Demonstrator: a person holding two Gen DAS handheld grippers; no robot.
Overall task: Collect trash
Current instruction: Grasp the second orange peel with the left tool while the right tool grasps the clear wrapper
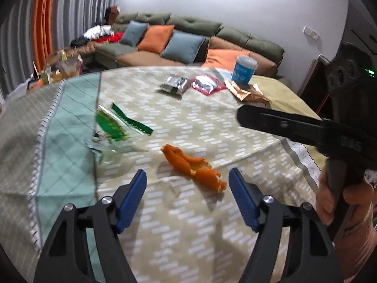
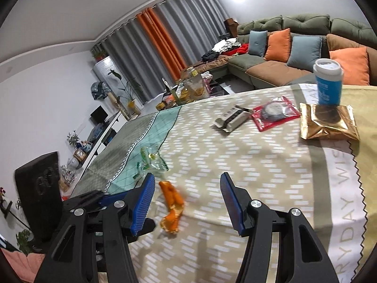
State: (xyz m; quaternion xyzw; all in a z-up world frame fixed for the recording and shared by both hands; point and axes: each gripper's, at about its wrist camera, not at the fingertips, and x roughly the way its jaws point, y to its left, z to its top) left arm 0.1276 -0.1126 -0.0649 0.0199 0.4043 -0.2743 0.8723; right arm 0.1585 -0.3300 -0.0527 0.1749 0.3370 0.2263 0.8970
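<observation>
An orange peel (image 1: 193,165) lies on the patterned tablecloth (image 1: 188,235). My left gripper (image 1: 187,172) is open and low over it, its blue pads on either side of the peel's near end without touching it. My right gripper (image 2: 187,175) is open too; in its view the peel (image 2: 170,205) lies on the cloth below it, close to the left pad. Farther off lie a crumpled green-and-clear wrapper (image 1: 110,127), a silver wrapper (image 1: 175,85), a red packet (image 1: 207,85) and a gold packet (image 1: 245,92).
A blue-and-white cup (image 1: 245,69) stands behind the gold packet near the table's far edge. A hand (image 1: 341,195) holds the right gripper at the right of the left wrist view. A sofa with cushions (image 1: 188,30) and a cluttered low table (image 2: 190,87) stand beyond.
</observation>
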